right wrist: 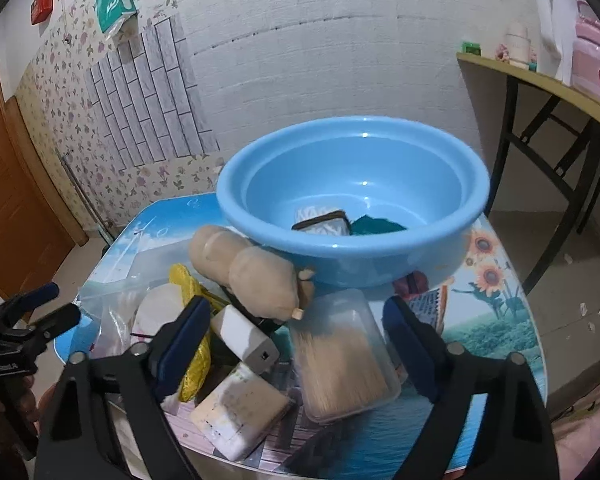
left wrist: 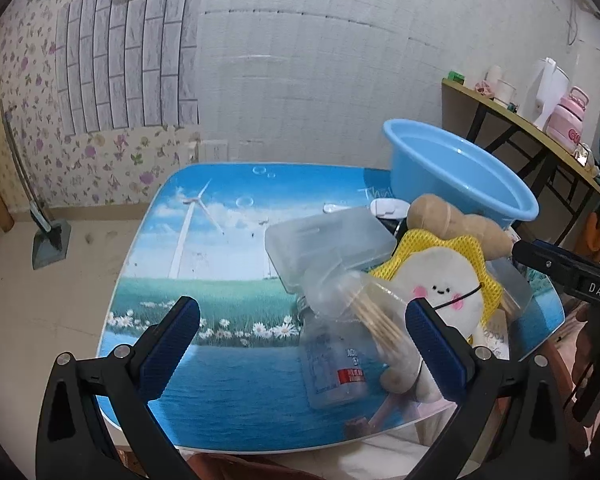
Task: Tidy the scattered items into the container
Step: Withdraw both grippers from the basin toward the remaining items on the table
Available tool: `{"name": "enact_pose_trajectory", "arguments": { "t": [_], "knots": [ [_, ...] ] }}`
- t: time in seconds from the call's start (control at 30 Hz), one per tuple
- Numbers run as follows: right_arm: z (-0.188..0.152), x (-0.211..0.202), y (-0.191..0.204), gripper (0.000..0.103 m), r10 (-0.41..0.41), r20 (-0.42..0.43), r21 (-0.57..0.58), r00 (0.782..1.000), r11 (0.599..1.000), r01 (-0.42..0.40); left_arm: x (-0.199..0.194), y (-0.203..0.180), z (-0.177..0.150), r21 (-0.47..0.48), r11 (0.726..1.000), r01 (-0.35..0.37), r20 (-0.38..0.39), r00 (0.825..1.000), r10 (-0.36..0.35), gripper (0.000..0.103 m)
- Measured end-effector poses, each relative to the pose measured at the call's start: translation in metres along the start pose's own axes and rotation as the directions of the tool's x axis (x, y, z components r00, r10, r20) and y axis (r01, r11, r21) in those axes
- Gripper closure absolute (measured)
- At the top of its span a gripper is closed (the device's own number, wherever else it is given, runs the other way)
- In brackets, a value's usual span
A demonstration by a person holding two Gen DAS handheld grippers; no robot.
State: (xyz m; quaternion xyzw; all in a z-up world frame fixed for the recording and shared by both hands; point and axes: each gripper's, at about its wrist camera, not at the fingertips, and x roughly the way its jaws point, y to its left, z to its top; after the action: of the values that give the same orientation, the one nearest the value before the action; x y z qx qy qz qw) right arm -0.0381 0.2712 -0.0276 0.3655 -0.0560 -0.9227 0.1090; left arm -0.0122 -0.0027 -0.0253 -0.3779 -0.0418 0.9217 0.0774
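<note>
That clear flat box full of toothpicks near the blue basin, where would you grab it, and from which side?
Probably across its two long sides, near the middle. The toothpick box lies flat on the table with its long axis pointing toward the blue basin, and the open right tool already straddles it from the near end. Its narrow width seems to fit between the fingers; the lid is too broad and smooth.

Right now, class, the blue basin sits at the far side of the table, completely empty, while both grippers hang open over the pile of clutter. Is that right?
Not quite. The blue basin is not empty: the right wrist view shows a white item and something teal already inside. The left gripper and right gripper are open.
</note>
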Motion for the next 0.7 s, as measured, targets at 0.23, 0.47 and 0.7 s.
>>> {"name": "enact_pose_trajectory", "arguments": {
  "t": [0.23, 0.47, 0.7],
  "knots": [
    [-0.003, -0.003, 0.002, 0.026, 0.028, 0.004, -0.017, 1.0, 0.999, -0.028, 0.009, -0.011, -0.003, 0.015, 0.999, 0.038, -0.025, 0.999, -0.038, 0.0],
    [-0.009, -0.004, 0.004, 0.026, 0.048, 0.006, -0.048, 0.999, 0.998, -0.048, 0.016, -0.034, -0.007, 0.067, 0.995, 0.075, -0.047, 0.996, -0.072, 0.0],
    [-0.01, -0.007, 0.0, 0.026, 0.045, 0.015, -0.038, 0.999, 0.998, -0.044, 0.014, -0.026, -0.005, 0.041, 0.998, 0.054, -0.042, 0.998, -0.052, 0.0]
  ]
}}
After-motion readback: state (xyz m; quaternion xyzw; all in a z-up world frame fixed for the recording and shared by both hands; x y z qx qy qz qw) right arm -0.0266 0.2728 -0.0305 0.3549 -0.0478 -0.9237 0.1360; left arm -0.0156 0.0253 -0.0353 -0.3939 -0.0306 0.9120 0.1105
